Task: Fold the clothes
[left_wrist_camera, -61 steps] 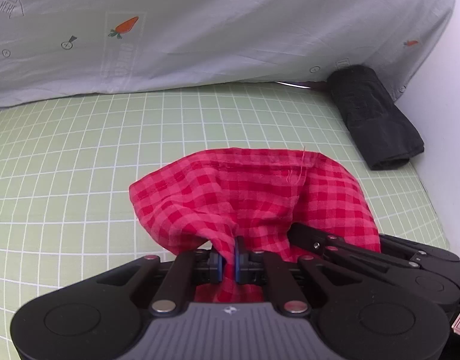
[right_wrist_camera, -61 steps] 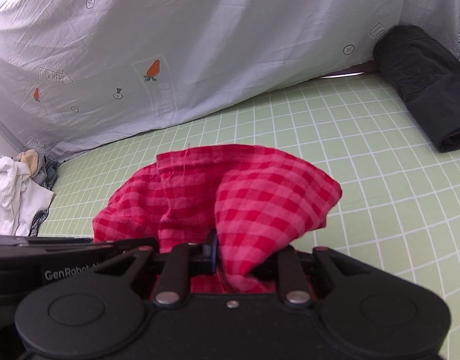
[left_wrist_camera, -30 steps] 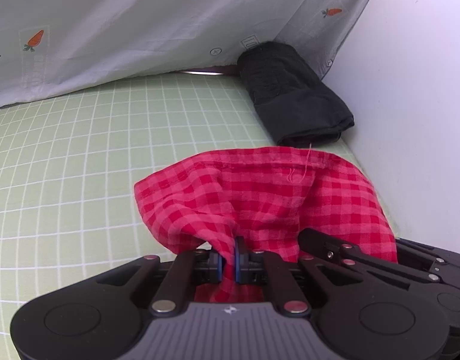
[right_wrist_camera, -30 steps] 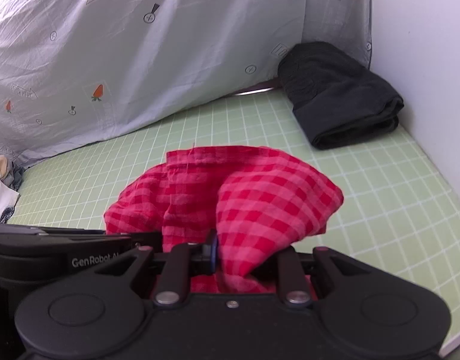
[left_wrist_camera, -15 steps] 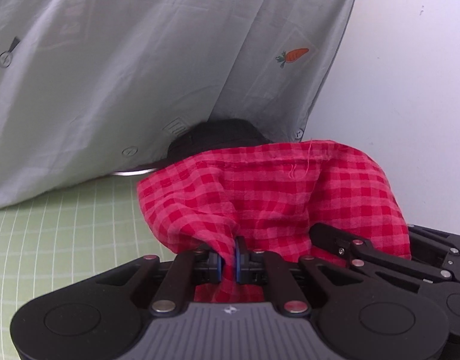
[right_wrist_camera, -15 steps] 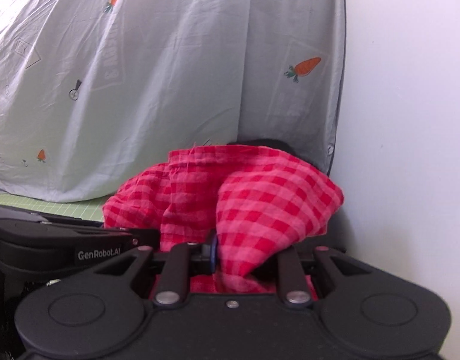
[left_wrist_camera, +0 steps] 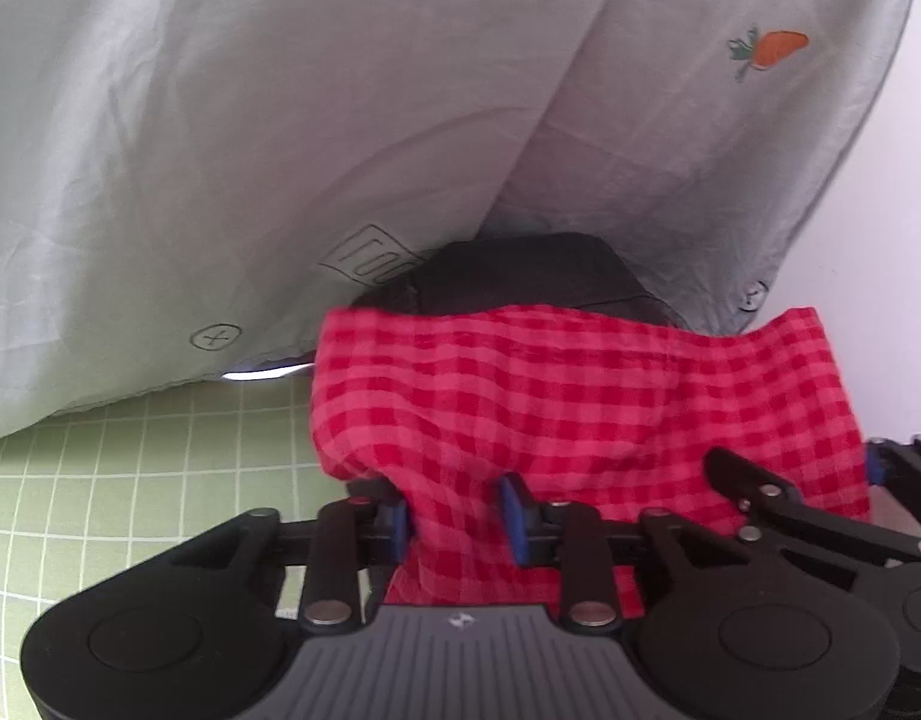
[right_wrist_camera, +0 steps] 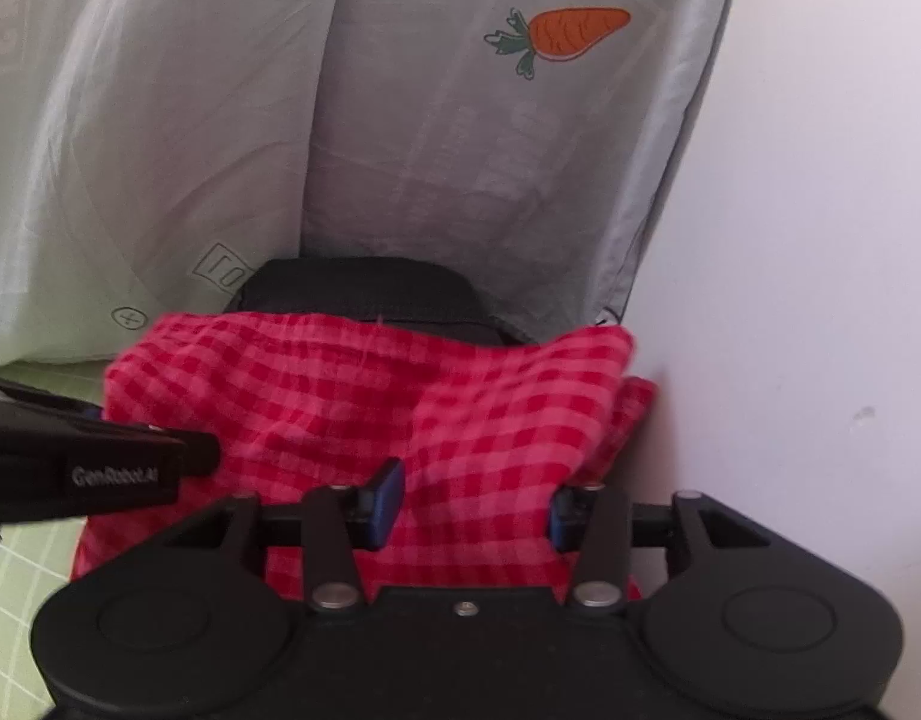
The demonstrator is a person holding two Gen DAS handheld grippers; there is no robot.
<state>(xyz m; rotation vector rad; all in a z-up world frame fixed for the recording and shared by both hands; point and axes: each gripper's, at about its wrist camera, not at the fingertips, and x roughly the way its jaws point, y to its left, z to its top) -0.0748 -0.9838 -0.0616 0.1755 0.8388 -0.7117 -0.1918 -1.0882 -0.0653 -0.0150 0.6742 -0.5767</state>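
Now both tongs spread wide, left tongs [left_wrist_camera: 454, 510], right tongs [right_wrist_camera: 469, 501], red checked cloth [left_wrist_camera: 580, 402] between, over black folded garment [right_wrist_camera: 364, 288].

The red checked cloth [left_wrist_camera: 580, 414] is lying bunched just ahead of the left gripper [left_wrist_camera: 454, 516], and part of it is sitting between the spread fingers. Its far edge is resting against a folded black garment [left_wrist_camera: 520, 276] behind it. Seen from the right gripper [right_wrist_camera: 466, 504], the same cloth [right_wrist_camera: 364, 396] is also filling the gap between the fingers.
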